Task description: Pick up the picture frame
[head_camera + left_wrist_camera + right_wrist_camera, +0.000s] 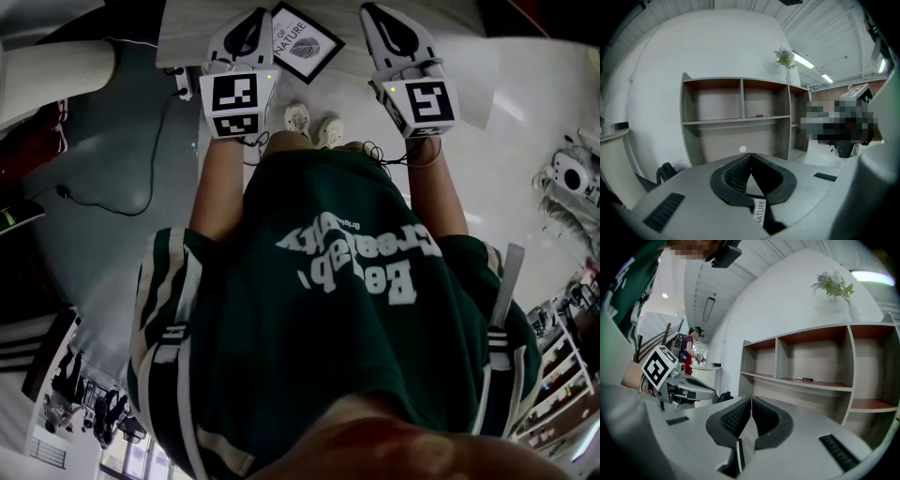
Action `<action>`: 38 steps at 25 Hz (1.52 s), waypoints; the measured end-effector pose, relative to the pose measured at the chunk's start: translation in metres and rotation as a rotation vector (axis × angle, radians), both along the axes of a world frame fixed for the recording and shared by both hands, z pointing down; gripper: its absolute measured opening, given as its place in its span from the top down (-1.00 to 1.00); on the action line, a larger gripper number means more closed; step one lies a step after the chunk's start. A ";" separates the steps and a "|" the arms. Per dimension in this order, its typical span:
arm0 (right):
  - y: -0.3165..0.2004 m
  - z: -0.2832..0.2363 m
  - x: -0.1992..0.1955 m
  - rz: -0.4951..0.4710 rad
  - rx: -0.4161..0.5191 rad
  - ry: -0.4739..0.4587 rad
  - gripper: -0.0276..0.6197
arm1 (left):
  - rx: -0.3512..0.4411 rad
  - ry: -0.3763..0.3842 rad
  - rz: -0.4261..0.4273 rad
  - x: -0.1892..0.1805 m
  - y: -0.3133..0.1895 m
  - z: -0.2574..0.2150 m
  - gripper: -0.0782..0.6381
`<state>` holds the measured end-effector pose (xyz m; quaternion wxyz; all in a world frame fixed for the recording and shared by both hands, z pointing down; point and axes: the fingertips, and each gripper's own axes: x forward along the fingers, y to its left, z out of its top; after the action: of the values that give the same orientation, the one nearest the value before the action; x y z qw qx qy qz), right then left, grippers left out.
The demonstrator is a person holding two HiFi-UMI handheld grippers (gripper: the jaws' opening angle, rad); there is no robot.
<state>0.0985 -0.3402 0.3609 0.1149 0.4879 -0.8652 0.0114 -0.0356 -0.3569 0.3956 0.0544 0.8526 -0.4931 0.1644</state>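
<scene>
While both pairs of fingers (733, 176) are pressed together with nothing between them, the left gripper (251, 21) and the right gripper (384, 23) are held out over the tabletop (187, 33). Between their tips the picture frame (305, 42) is seen, apparently lying flat. It is judged light, stiff and breakable if glazed, so its thin rim is best pinched at opposite edges. An open shelf unit (740, 117) stands beyond.

picture frame (307, 44): print reads "of nature".
</scene>
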 end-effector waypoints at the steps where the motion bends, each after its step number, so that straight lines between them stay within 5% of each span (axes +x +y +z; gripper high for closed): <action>1: -0.003 0.005 -0.004 0.002 -0.027 0.016 0.81 | -0.008 0.003 0.000 -0.003 -0.003 0.004 0.73; 8: -0.022 0.014 -0.031 -0.012 -0.051 0.030 0.81 | -0.074 0.063 -0.018 -0.018 -0.020 0.026 0.73; 15: -0.031 0.025 -0.039 -0.065 0.007 -0.024 0.81 | -0.254 0.192 -0.028 -0.009 -0.017 0.065 0.72; 27: -0.065 0.034 -0.045 -0.200 -0.025 -0.028 0.81 | -0.616 0.524 -0.251 -0.023 -0.003 0.145 0.58; 34: -0.071 0.042 -0.038 -0.197 -0.087 0.026 0.81 | -0.789 0.639 -0.299 -0.022 0.018 0.190 0.71; 38: -0.072 0.041 -0.042 -0.219 -0.045 0.032 0.81 | -0.860 0.709 -0.319 -0.023 0.025 0.217 0.73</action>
<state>0.0561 -0.4125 0.4020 0.1401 0.3879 -0.9109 0.0104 -0.0582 -0.3318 0.6130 0.5820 0.6719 -0.4560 0.0443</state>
